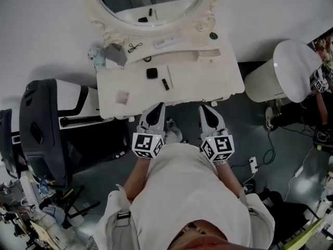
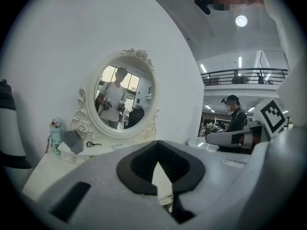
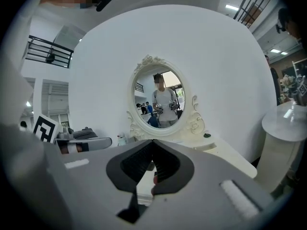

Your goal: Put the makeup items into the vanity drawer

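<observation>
The cream-white vanity table [image 1: 218,82] with carved edges stands against the white wall, and its ornate oval mirror [image 1: 156,7] rises at the back. Both tools hang at the table's near edge, side by side and apart from each other. The left gripper [image 1: 157,107] has its jaws pressed together with nothing between them. The right gripper [image 1: 206,109] also looks closed and empty.

The makeup items lie on the tabletop beyond the tips, touching neither tool. The pale pink square pad [image 1: 122,97] sits off to the left gripper's left. The black square compact [image 1: 151,73] lies straight ahead of the left gripper, farther back. The dark slim tube [image 1: 165,84] lies just right of the compact, nearer the left gripper than the right.
</observation>
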